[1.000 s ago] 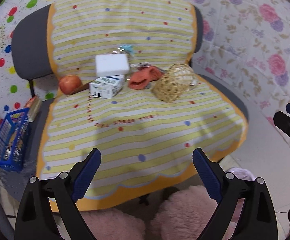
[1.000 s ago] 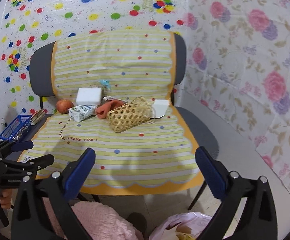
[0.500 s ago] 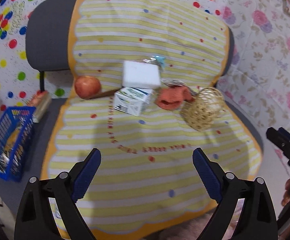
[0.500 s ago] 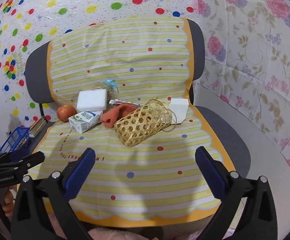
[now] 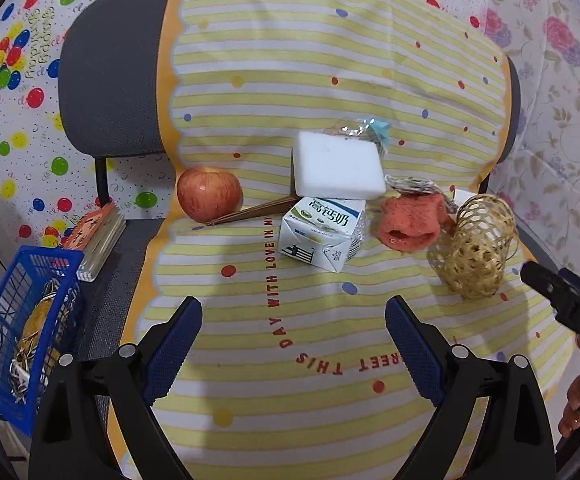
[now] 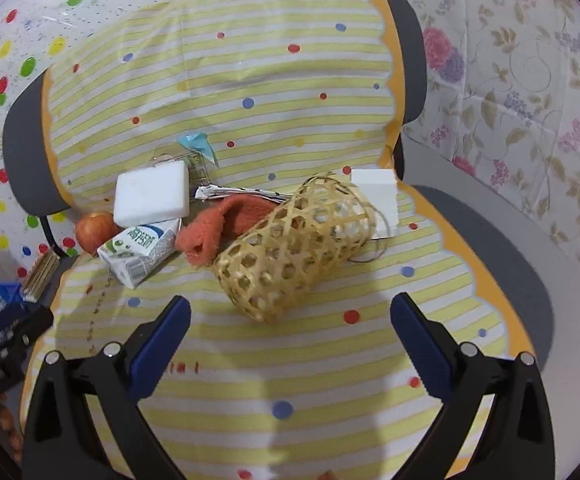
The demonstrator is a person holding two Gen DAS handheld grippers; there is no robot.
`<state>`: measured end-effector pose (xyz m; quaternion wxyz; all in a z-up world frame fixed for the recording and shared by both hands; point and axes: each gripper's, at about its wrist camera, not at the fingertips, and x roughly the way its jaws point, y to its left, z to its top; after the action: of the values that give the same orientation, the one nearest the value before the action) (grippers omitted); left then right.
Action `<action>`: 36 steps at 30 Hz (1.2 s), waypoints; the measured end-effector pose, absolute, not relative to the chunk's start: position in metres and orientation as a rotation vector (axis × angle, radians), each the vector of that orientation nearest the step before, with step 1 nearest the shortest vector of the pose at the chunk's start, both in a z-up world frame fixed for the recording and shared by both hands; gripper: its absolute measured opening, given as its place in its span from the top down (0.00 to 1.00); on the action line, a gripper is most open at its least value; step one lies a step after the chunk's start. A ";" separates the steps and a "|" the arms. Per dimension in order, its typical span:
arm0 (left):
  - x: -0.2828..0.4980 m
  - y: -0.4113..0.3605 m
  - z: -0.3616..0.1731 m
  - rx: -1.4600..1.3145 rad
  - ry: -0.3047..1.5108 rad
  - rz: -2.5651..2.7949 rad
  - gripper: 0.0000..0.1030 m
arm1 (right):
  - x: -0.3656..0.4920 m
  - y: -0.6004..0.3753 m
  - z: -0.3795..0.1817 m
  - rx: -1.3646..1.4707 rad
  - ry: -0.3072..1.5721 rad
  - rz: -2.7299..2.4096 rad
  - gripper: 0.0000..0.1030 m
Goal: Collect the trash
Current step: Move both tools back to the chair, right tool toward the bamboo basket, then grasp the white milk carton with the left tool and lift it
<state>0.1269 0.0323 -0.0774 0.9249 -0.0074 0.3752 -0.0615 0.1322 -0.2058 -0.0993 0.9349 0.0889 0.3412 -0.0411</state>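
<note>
Your left gripper [image 5: 293, 344] hovers over a chair seat draped in a yellow-striped cloth [image 5: 290, 380], its blue-padded fingers [image 5: 172, 348] spread wide and holding nothing. Your right gripper [image 6: 290, 344] hangs over the same cloth, fingers likewise apart and empty.

The litter sits in a cluster where seat meets backrest. In the left view, a milk carton [image 5: 322, 236] lies at 12 o'clock from the left gripper, with a white foam block [image 5: 336, 166] resting on top of it. A crinkled clear wrapper [image 5: 360, 130] with a blue tip shows just behind the block. At 11 o'clock sits a red apple [image 5: 209, 194], a brown stick [image 5: 250, 212] touching its base. At 1 o'clock an orange knitted cloth [image 5: 410, 220] lies just beside a woven bamboo basket [image 5: 476, 248] tipped on its side.

In the right view that basket lies at 12 o'clock from the right gripper, its open mouth facing the fingers, and a small white box [image 6: 376, 196] stands behind it at 1 o'clock.

A blue plastic crate [image 5: 22, 340] sits at the seat's left edge, at 9 o'clock.
</note>
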 end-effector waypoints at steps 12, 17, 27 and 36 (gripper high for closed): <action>0.152 0.037 -0.095 0.010 0.827 -0.114 0.11 | 0.200 -0.191 -0.124 0.158 0.793 -0.227 0.06; 0.156 0.049 -0.098 -0.020 0.832 -0.115 0.11 | 0.171 -0.209 -0.123 0.108 0.812 -0.208 0.17; 0.182 0.031 -0.104 0.020 0.803 -0.198 0.11 | 0.147 -0.240 -0.123 0.136 0.821 -0.123 0.27; 0.226 0.000 -0.126 0.141 0.843 -0.231 0.11 | 0.151 -0.237 -0.119 0.157 0.814 -0.056 0.13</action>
<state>0.2260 0.0003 -0.1259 0.9036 0.0681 0.4080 -0.1116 0.1507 -0.2372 -0.1194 0.9150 0.0764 0.3952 -0.0272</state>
